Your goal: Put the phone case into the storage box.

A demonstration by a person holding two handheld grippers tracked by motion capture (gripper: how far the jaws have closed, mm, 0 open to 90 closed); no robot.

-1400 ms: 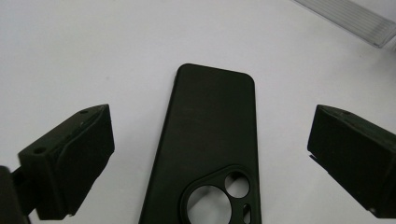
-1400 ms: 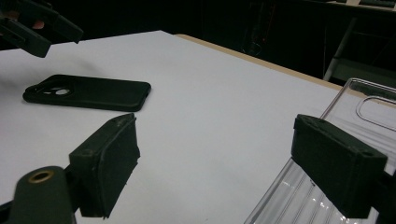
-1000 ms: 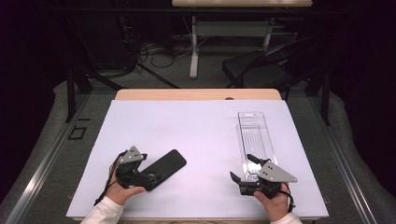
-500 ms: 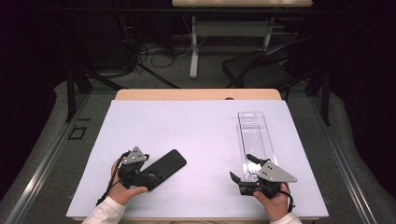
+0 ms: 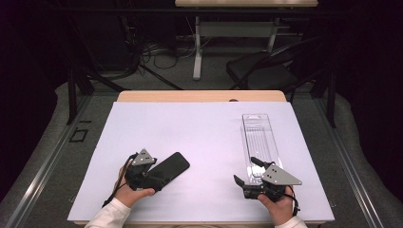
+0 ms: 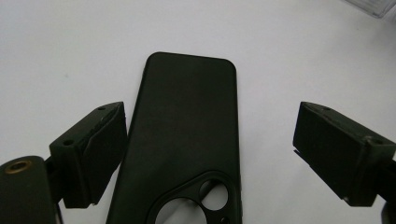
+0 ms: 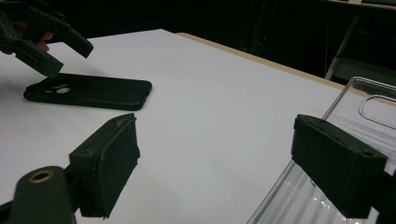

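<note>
Your matte black, soft-looking phone case [image 6: 184, 140] lies flat on the white-covered counter [image 5: 204, 137], near its front left part. It is a slim rectangle with rounded corners, and a raised camera cut-out with round holes sits at the end nearest your left hand. In the high view it lies slantwise, its far end pointing toward the middle of the counter.

Your left gripper [image 6: 210, 149] hovers over the camera end of the case. Its fingers [image 6: 95, 149] have just been closing a little, yet they stand wide: one pad is just beside the case's long edge, the other well apart from it, so nothing is gripped.

Well apart, on the right side of the counter, lies a long clear plastic tray [image 5: 259, 142] with a ribbed floor. Something with a rounded clear outline lies at its far end in the right gripper view, though you cannot tell what.

Your right gripper [image 7: 215, 168] rests at the tray's near end with its fingers [image 7: 109, 163] spread wide and holding nothing; one of them overlaps the tray's edge.
</note>
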